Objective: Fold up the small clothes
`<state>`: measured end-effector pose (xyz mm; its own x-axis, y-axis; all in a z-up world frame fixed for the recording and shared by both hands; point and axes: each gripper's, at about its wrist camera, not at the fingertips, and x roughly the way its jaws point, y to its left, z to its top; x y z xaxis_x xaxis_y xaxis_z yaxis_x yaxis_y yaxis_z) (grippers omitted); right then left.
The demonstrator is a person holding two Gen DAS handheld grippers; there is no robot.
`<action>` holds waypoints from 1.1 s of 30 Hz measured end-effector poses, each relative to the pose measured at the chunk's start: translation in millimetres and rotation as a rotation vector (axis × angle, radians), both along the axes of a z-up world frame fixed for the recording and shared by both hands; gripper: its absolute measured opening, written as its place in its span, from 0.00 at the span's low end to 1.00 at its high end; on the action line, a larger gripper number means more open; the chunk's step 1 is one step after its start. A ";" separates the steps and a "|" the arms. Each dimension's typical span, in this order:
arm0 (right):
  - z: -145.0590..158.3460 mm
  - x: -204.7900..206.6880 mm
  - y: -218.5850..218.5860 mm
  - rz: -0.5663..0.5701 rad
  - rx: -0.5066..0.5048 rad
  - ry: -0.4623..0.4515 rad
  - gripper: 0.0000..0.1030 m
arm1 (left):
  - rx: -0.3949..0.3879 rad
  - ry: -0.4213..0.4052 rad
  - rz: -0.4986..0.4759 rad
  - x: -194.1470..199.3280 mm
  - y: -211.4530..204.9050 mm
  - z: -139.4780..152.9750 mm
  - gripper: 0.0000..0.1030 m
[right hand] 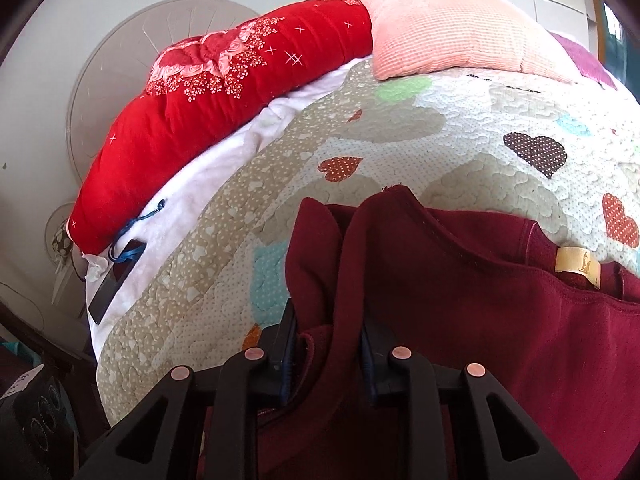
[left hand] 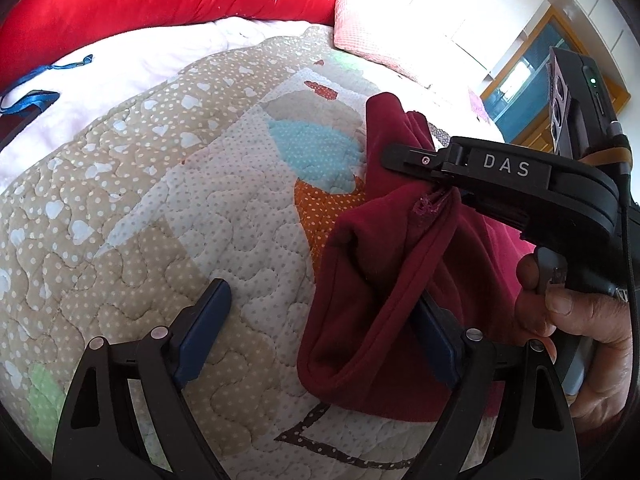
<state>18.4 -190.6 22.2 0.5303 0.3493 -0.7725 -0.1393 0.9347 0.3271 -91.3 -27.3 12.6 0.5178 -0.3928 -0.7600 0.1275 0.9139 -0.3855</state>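
Observation:
A dark red garment (left hand: pixel 372 280) lies bunched on the patchwork quilt (left hand: pixel 160 200), right of centre in the left wrist view. My left gripper (left hand: pixel 324 332) is open; its left finger (left hand: pixel 204 332) rests over the quilt and its right finger (left hand: pixel 436 344) is partly under the cloth. My right gripper (left hand: pixel 436 178) comes in from the right and is shut on a fold of the garment. In the right wrist view the right gripper (right hand: pixel 328 340) pinches a ridge of the garment (right hand: pixel 460 300); a cream neck label (right hand: pixel 576 266) shows at the right.
A red floral bolster (right hand: pixel 224 112) and a pink pillow (right hand: pixel 448 28) lie along the far edge of the bed. A white sheet (right hand: pixel 224 176) with a blue-corded dark tag (right hand: pixel 116 280) is beside the quilt. A hand (left hand: pixel 580 332) holds the right gripper.

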 end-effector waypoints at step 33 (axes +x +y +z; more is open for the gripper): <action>-4.0 0.3 -9.0 0.004 0.083 0.006 0.24 | -0.099 -0.026 -0.176 2.8 -17.9 4.1 0.49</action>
<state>18.7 -199.5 18.2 0.5241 0.4144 -0.7441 -0.1408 0.9038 0.4042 -88.5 -45.3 16.8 0.4537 -0.5515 -0.7000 0.2933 0.8341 -0.4671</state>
